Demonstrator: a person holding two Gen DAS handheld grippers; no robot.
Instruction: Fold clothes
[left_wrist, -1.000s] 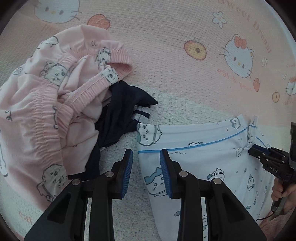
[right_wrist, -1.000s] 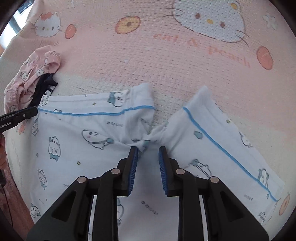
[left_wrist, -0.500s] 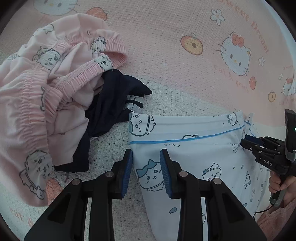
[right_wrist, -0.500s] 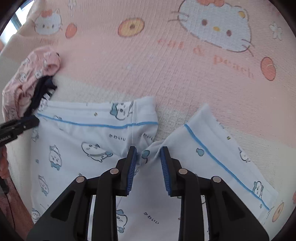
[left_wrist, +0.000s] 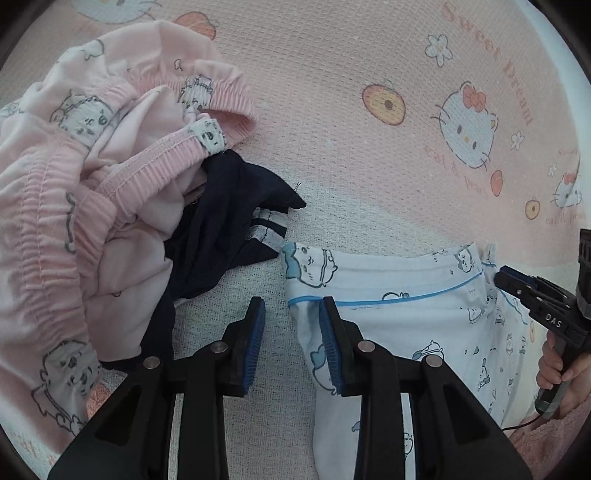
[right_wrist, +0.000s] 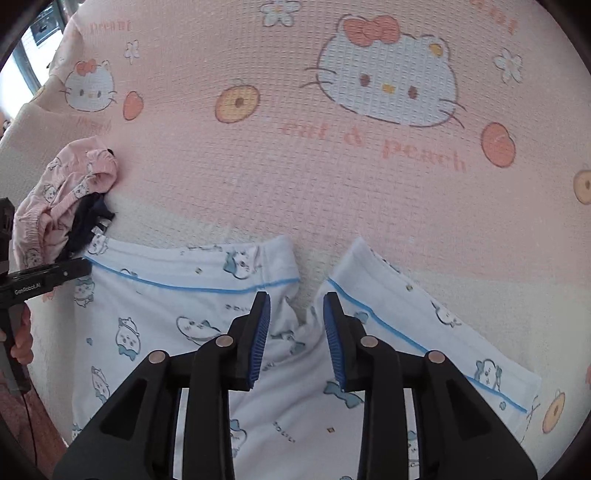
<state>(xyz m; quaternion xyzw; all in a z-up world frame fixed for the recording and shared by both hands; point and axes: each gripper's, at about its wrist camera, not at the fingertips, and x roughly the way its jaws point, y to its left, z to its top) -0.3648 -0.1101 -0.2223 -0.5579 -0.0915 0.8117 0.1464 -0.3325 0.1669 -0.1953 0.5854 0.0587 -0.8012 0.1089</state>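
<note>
White shorts (right_wrist: 159, 314) with blue piping and cartoon prints lie flat on the pink blanket (right_wrist: 295, 166), their two legs spread in a V. My right gripper (right_wrist: 297, 325) stands open over the crotch, nothing between its blue pads. My left gripper (left_wrist: 291, 334) is open at the shorts' (left_wrist: 406, 317) left leg corner, its right pad over the hem's edge. In the left wrist view the right gripper (left_wrist: 513, 280) shows at the far right, held by a hand (left_wrist: 554, 369). The left gripper (right_wrist: 79, 267) shows at the left edge of the right wrist view.
A crumpled pile of pink cartoon-print clothes (left_wrist: 74, 206) lies left of the shorts, with a dark navy garment (left_wrist: 221, 221) tucked under it and touching the shorts' corner. The same pile (right_wrist: 62, 199) sits at the left in the right wrist view. Blanket stretches beyond.
My right gripper has opened wider and drawn back a little over the crotch. My left gripper has shifted left, so the hem corner now sits by its right pad instead of between the pads.
</note>
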